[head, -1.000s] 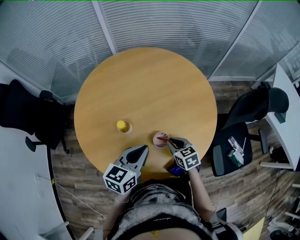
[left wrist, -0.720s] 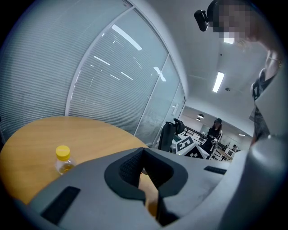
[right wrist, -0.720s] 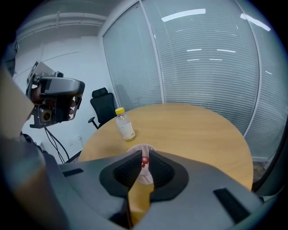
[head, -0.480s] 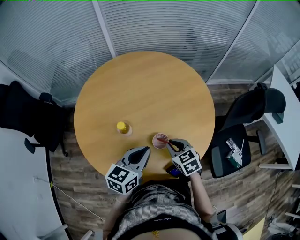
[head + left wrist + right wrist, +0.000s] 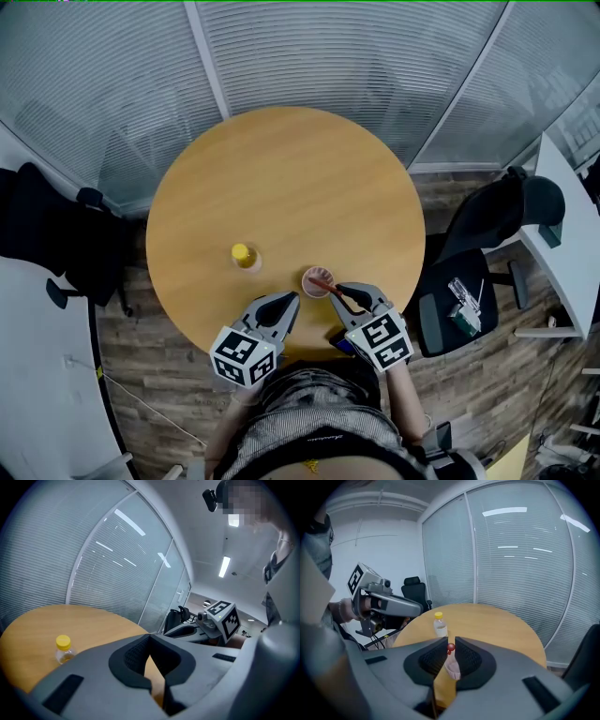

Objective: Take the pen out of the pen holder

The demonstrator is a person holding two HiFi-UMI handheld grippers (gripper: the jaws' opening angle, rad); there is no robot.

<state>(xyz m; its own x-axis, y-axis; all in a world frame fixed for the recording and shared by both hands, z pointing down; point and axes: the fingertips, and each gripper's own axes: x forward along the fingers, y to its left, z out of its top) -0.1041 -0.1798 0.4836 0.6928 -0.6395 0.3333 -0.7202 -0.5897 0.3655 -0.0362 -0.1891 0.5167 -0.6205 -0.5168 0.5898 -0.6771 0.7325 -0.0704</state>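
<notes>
Between the jaws of the right gripper (image 5: 449, 642) only the red end of the pen (image 5: 451, 647) shows, its shaft and most of the pink pen holder (image 5: 453, 667) being hidden behind those jaws.

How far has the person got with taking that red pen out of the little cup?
Done: the right gripper has its jaws shut on the top of the pen. In hand: the pull itself, since the pen's lower end looks to be inside the pen holder. Left: lifting it clear. The left gripper is shut and empty.
</notes>
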